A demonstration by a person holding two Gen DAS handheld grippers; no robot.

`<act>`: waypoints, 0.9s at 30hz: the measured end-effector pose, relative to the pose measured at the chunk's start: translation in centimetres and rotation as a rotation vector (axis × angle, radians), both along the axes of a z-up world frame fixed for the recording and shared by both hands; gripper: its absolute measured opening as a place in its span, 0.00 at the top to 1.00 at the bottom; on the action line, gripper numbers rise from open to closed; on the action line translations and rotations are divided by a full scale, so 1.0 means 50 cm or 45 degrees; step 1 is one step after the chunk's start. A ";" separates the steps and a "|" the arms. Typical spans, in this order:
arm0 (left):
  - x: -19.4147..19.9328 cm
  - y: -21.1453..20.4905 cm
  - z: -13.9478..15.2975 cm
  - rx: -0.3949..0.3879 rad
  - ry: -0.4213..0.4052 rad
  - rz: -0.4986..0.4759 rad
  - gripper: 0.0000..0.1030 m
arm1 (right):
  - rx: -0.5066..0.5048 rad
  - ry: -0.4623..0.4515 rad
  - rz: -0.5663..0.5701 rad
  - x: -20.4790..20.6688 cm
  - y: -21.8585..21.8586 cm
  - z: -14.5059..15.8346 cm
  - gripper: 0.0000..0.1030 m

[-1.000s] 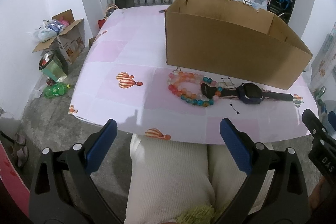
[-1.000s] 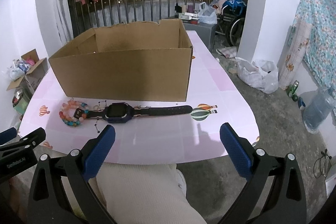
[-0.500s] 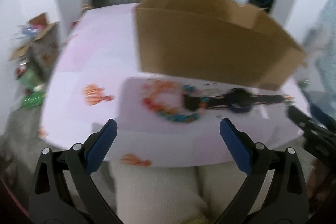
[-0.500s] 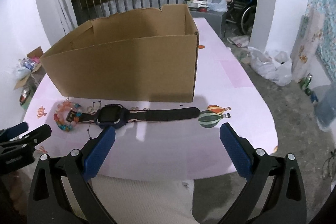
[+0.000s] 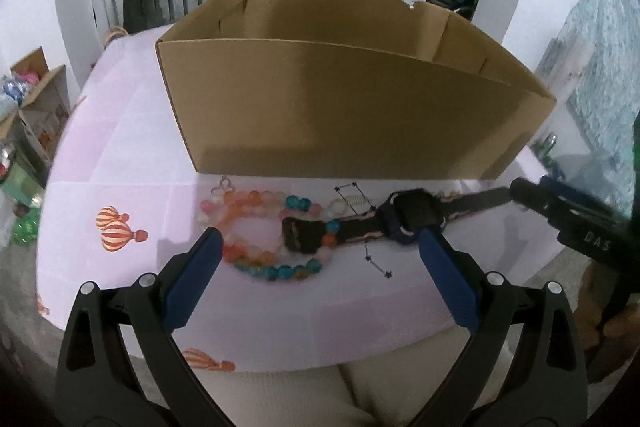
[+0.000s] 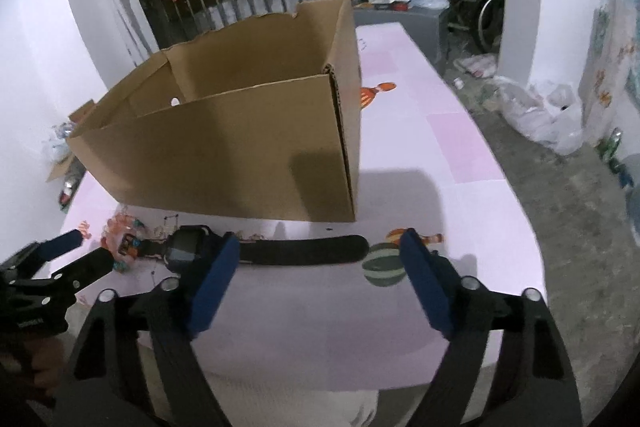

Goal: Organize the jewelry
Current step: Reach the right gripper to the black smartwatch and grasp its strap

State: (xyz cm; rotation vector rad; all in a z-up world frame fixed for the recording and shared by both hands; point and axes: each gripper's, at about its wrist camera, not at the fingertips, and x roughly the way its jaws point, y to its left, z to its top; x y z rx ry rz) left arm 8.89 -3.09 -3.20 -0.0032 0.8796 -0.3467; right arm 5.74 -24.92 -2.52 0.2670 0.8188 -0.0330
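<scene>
Both grippers have come closer to the table: the left gripper (image 5: 316, 247), wide open and empty, now frames the beads (image 5: 264, 227), and the right gripper (image 6: 318, 255), closing but empty, straddles the watch (image 6: 188, 251) strap before the box (image 5: 340, 107), so grasping seems next.

Beaded bracelet (image 5: 264, 235) under flat dark watch (image 5: 412, 217).

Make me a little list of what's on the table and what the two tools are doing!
table: pink cloth with balloon pictures
box: open cardboard box, behind the jewelry
bracelet: colourful bead bracelet, flat on the cloth
watch: dark smartwatch, one strap end lying across the bracelet
left tool: open, over the bracelet, holding nothing
right tool: closing, watch strap between its fingers, not gripped yet
</scene>
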 end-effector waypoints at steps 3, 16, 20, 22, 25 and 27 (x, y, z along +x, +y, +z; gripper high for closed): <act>0.011 0.013 -0.004 -0.028 0.014 0.005 0.18 | 0.012 0.032 0.016 0.018 -0.012 -0.012 0.35; 0.082 0.022 -0.056 -0.039 0.179 0.026 0.66 | 0.125 0.090 0.018 0.036 -0.028 -0.050 0.42; 0.091 0.011 -0.061 -0.023 0.179 0.020 0.81 | 0.172 0.083 0.042 0.034 -0.026 -0.052 0.41; 0.093 0.005 -0.071 -0.002 0.177 0.027 0.82 | 0.242 0.078 0.062 0.033 -0.028 -0.053 0.42; 0.101 0.001 -0.072 -0.004 0.184 0.032 0.82 | 0.376 0.075 0.113 0.035 -0.024 -0.053 0.42; 0.106 -0.002 -0.074 -0.004 0.185 0.035 0.82 | 0.391 0.070 0.133 0.036 -0.012 -0.051 0.42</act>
